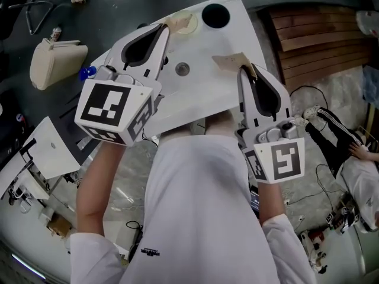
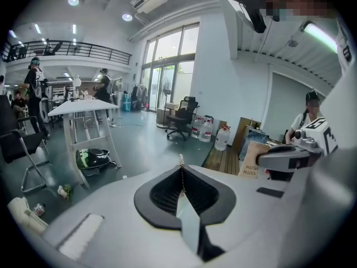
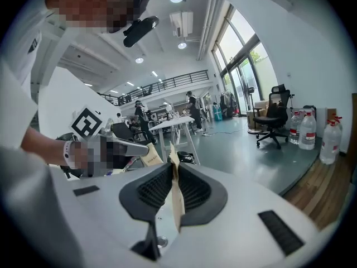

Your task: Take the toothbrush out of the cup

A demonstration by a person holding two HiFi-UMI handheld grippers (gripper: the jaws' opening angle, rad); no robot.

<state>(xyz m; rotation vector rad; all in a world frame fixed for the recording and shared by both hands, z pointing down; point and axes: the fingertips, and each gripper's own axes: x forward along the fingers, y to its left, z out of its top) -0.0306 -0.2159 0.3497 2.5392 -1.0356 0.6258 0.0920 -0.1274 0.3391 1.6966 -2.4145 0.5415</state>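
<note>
No toothbrush shows in any view. Both grippers are raised in front of the person's chest, over the near edge of a white table. My right gripper is shut on a brown cardboard card; from the left gripper view this card reads "TOOTH BRUSH". It stands edge-on between the jaws of my right gripper. My left gripper is shut on a second tan card, a thin edge in my left gripper. A black round shape lies far on the table; cup or hole, I cannot tell.
A small grey disc lies mid-table. On the floor at left rest a beige bag and a blue-capped bottle. A wooden platform lies at the upper right. A seated person and cables are at right.
</note>
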